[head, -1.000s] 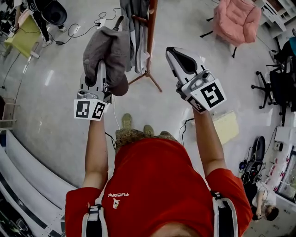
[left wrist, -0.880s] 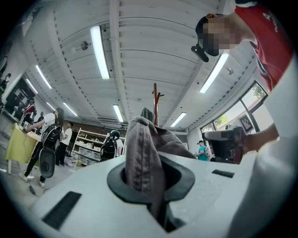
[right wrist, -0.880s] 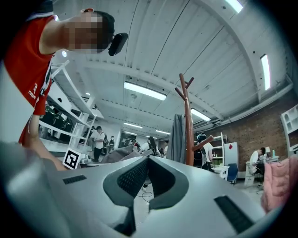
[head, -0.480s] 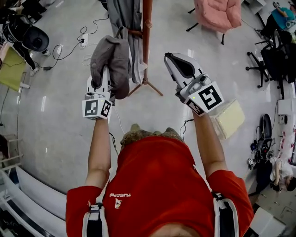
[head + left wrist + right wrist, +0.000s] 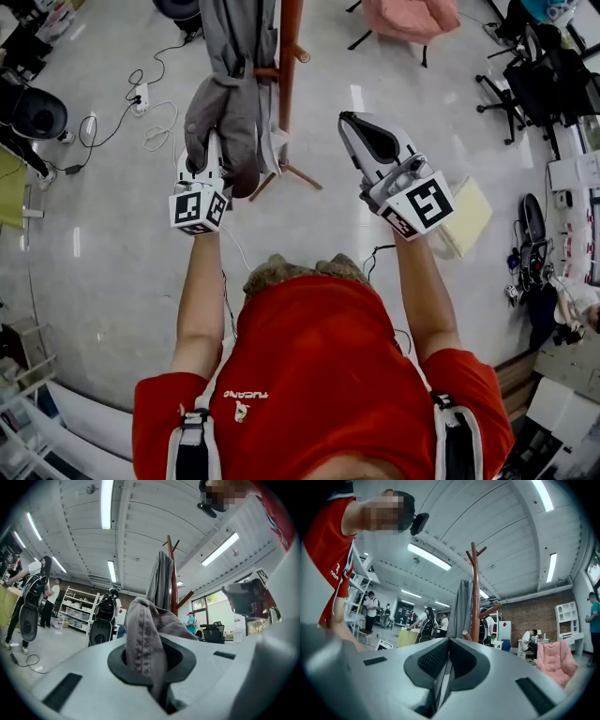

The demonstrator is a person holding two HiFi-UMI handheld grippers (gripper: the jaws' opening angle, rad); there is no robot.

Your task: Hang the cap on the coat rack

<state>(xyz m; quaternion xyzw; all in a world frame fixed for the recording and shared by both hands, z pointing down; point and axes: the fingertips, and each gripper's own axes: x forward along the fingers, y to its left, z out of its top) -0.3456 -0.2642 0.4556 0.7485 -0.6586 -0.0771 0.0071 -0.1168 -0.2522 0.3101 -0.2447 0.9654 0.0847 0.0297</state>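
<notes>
**A:** Entry for this moment. State of the left gripper [image 5: 208,150]?

**B:** Jaws nearly together, pinched on a fold of the cap [image 5: 225,117]. In the left gripper view the grey, stitched fabric stood up out of the slot between the pads, with a little of it showing below them.

**A:** And where was the cap?

**B:** Held up in the air, resting on nothing. It draped over the tips of the left gripper, on the left side of the coat rack [image 5: 286,56]. It was just beside the brown pole and lay in front of the grey garment [image 5: 234,28] hanging there. A short peg [image 5: 267,71] showed close to the cap's top edge – I could not tell whether they touched.

**A:** Right gripper [image 5: 349,122]?

**B:** Closed, with nothing in it. In its own view the two dark pads met in a thin line. It was raised on the right side of the pole, well apart from the cap.

**A:** The rack itself?

**B:** Upright on the pale floor [image 5: 112,234], with its splayed feet visible below the cap in the head view. The right gripper view showed forked pegs at the top of the pole – all of them bare.

**A:** Surroundings?

**B:** A pink chair [image 5: 408,14] stood beyond the rack. A power strip [image 5: 141,94] with looped cables lay on the floor to the left, and a pale yellow pad [image 5: 464,220] lay to the right. The person wore a red shirt [image 5: 319,375].
</notes>
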